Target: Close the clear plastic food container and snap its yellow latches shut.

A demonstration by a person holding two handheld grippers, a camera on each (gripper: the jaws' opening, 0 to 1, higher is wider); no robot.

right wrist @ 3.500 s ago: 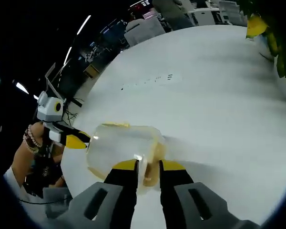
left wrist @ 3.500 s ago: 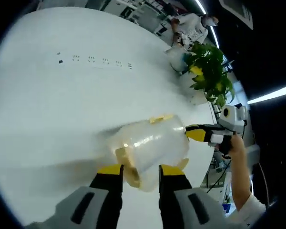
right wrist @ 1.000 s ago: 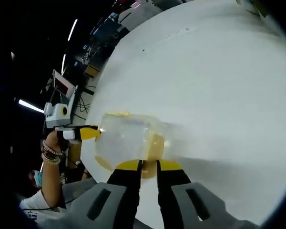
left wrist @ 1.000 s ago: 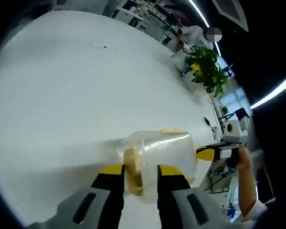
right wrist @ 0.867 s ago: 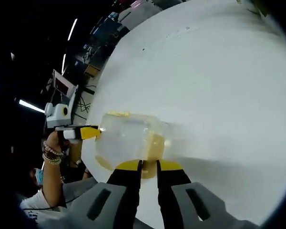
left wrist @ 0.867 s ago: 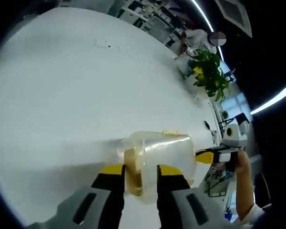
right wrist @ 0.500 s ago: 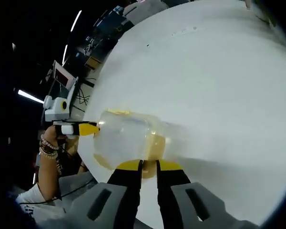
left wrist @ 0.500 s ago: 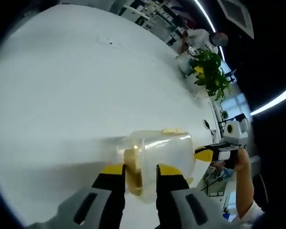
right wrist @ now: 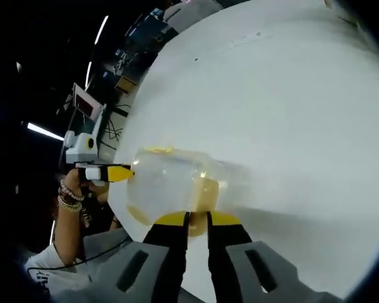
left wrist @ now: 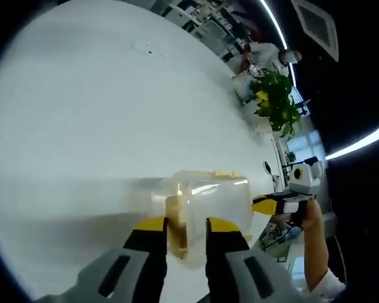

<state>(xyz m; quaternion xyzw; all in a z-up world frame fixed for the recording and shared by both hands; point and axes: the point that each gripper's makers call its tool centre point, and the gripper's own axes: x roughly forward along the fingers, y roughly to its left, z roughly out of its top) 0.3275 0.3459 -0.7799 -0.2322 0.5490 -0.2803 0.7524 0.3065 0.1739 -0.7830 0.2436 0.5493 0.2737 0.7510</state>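
Office, white table (left wrist: 82,113), potted plant (left wrist: 276,101), ceiling strip lights (left wrist: 360,140)

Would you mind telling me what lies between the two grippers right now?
The clear plastic food container lies between them: in the left gripper view, the left gripper meets its near end and the right gripper its far end.

I note a large round white table (left wrist: 101,126), its top bare apart from a few small dark marks (left wrist: 145,49) toward the far side. At its far right edge stands a green leafy potted plant (left wrist: 276,101). Long ceiling strip lights (left wrist: 360,140) glow overhead. Desks and office chairs (right wrist: 189,9) crowd the dim far room.
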